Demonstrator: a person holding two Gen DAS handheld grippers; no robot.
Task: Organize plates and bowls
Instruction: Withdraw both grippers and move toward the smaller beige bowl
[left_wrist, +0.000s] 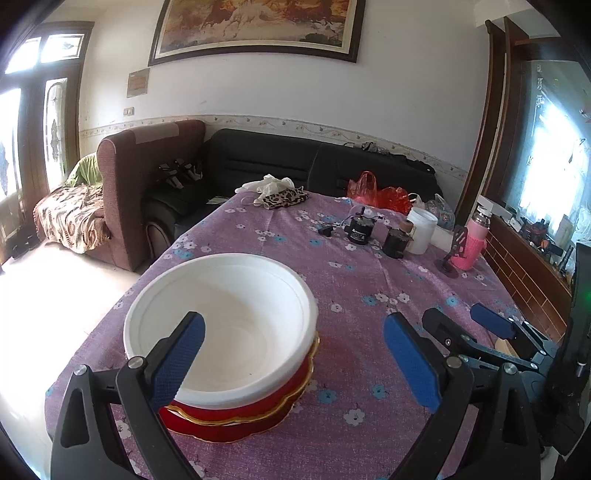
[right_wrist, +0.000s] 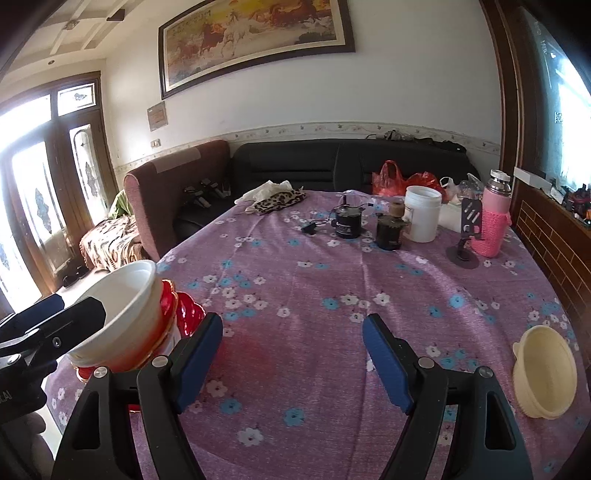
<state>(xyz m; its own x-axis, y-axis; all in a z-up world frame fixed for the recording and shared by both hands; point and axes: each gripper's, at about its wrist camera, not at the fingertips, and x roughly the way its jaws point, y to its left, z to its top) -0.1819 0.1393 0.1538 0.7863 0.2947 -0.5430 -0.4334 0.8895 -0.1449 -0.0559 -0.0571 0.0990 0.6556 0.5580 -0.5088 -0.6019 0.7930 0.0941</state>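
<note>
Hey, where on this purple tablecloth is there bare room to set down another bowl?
The widest free patch is mid-table, between the white bowl stacked on red plates and the cream bowl. The far edge is crowded: black motor, white tub, pink bottle, leopard cloth.

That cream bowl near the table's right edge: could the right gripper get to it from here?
Probably yes. The cream bowl sits alone on the tablecloth, nothing beside it, and the right gripper is open and empty, just left of it.
</note>
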